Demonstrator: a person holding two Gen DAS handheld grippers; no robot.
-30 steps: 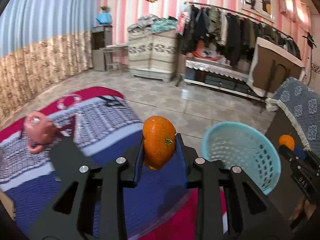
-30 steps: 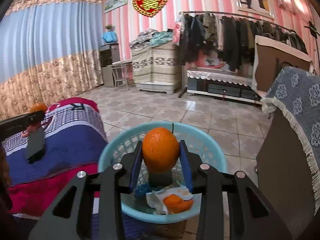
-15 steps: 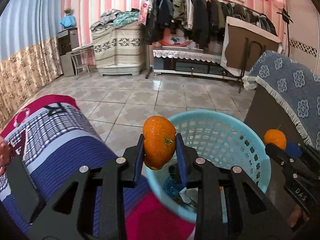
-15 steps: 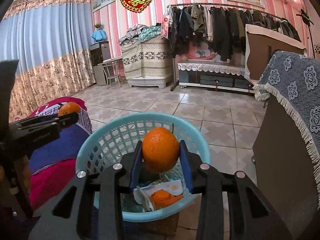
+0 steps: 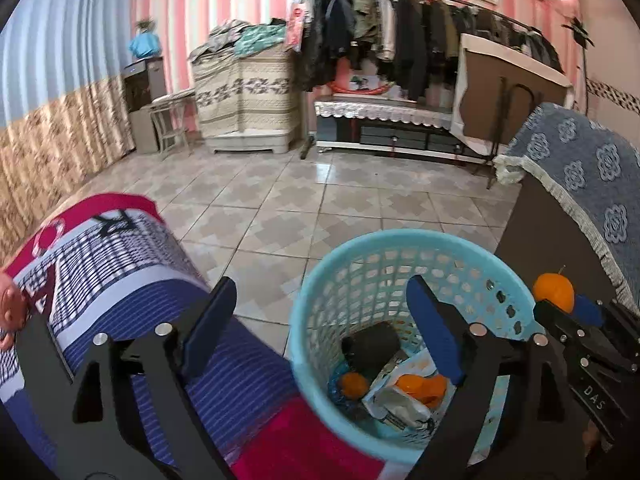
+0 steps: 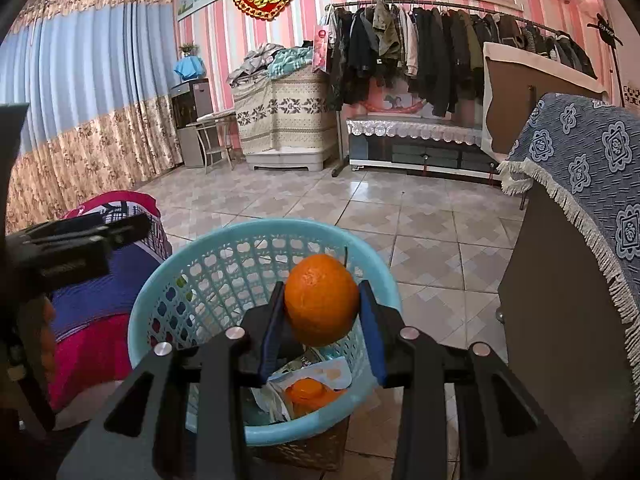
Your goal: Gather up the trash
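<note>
My left tongs (image 5: 320, 328) had just sprung open over the blue basket (image 5: 316, 292), empty now with their orange (image 5: 354, 385) dropped among the trash, while my right tongs (image 6: 322, 320) gripped another orange (image 6: 322, 304).

Turquoise basket (image 6: 168, 300), orange orange (image 6: 322, 306)

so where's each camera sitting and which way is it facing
Left wrist: on the left gripper, facing forward and down over its open, empty jaws, which have just been opening, into the blue basket; the right gripper shows at right.
Right wrist: on the right gripper, shut on an orange above the basket; the left gripper shows at left.
Shared: basket, orange, clothes rack.
</note>
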